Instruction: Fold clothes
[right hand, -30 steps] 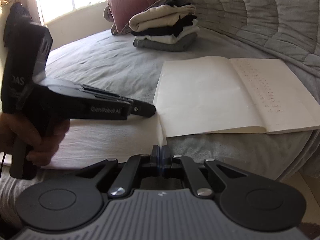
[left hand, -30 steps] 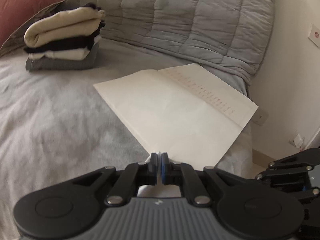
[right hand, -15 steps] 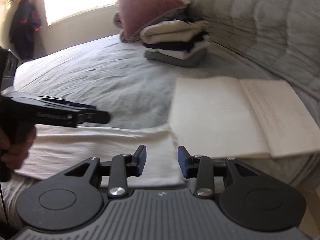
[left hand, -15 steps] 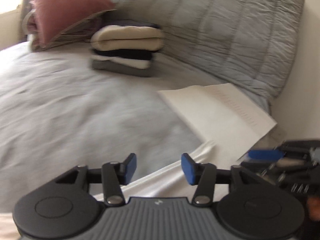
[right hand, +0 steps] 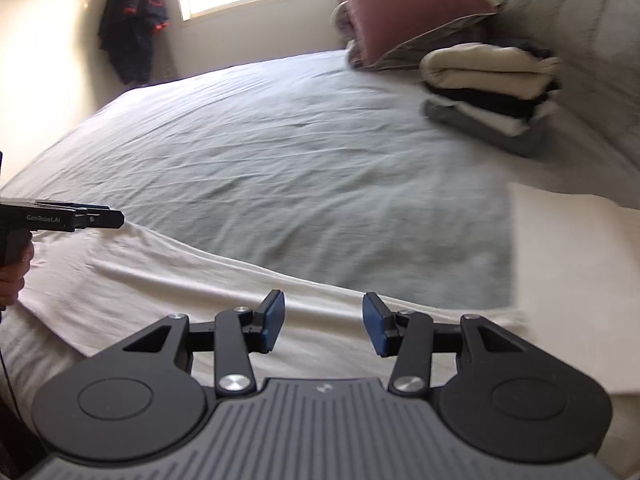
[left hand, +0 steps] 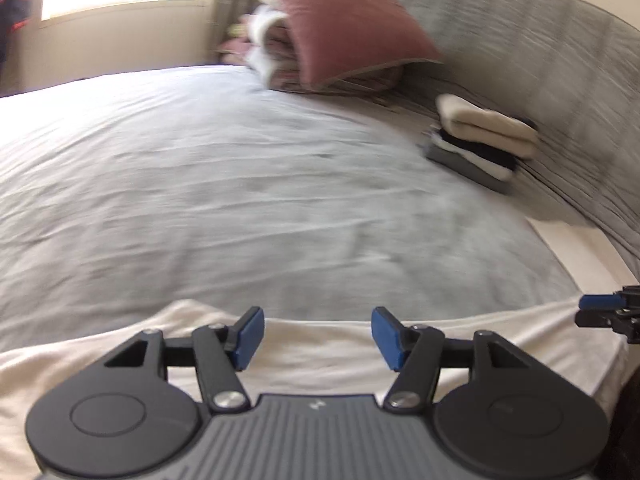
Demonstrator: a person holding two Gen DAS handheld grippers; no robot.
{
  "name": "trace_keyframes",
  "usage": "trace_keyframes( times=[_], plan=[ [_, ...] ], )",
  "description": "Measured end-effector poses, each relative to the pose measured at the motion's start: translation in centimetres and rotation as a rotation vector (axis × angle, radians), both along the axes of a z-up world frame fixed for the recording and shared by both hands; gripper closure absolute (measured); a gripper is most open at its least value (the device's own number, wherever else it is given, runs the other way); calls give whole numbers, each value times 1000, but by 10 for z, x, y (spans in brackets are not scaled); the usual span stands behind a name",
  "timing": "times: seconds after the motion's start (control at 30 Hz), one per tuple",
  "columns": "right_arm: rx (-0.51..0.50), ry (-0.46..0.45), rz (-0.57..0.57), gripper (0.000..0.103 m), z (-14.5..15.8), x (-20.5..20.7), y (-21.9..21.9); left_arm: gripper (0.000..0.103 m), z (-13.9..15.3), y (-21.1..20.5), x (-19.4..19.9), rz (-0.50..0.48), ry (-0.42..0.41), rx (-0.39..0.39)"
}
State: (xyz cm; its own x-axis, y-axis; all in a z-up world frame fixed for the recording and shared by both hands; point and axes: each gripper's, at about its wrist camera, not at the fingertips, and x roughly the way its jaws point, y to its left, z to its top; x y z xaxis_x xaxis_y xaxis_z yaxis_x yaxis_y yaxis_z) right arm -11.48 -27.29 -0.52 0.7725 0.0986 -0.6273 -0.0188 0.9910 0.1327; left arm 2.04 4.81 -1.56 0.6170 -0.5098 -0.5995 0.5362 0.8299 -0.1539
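Cloth is the matter here: a cream-white cotton garment (right hand: 168, 280) lies as a long flat band along the near edge of the bed, running from about 9 o'clock to 4 o'clock in the right wrist view and across the bottom of the left wrist view (left hand: 500, 332). It looks doubled lengthwise, though blur hides the layers, so I judge it partly folded, with at least a crosswise fold left before it matches the stack.

Above it, the left gripper (left hand: 318, 338) hangs with its blue-padded jaws spread wide and nothing between them; the right gripper (right hand: 324, 328) hangs likewise, released and empty. Each shows in the other's view: the left one at 9 o'clock (right hand: 104, 218), the right one at 3 o'clock (left hand: 600, 308).

A flat pale paper-like sheet (right hand: 576, 280) lies beside the garment's right end at 3 o'clock; whether it touches or overlaps the cloth I cannot tell.

Farther out, at 2 o'clock, a neat stack of folded clothes in cream, black, white and grey (right hand: 492, 92) sits on the grey bedsheet (right hand: 300, 152), so several pieces lie done. A dusty-pink pillow (right hand: 404, 4) leans at 1 o'clock.
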Motion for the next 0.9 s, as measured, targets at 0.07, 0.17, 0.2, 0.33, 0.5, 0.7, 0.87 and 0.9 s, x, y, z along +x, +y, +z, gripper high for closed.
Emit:
trace_keyframes(
  times=[0.07,0.17,0.2,0.33,0.5,0.7,0.87,0.9],
  plan=[
    [-6,6,37,55,0,13,9,42,-1,23,6,50,-6,-6],
    [-26,3,103,55,0,31,24,48,-5,44,18,108,-11,-5],
    [-39,-2,132,55,0,37,30,48,-7,48,22,123,-10,-6],
    [-88,-29,266,55,-4,55,51,48,-18,59,37,158,5,-34],
    [-38,-21,321,55,-22,76,59,53,-33,57,47,155,22,-10],
    [-36,-11,345,55,-34,88,64,68,-37,59,47,131,26,-47],
    [4,-20,371,58,-33,88,62,88,-39,61,50,102,63,-93],
    [11,-18,381,59,-34,89,63,90,-39,60,51,104,67,-100]
  ],
)
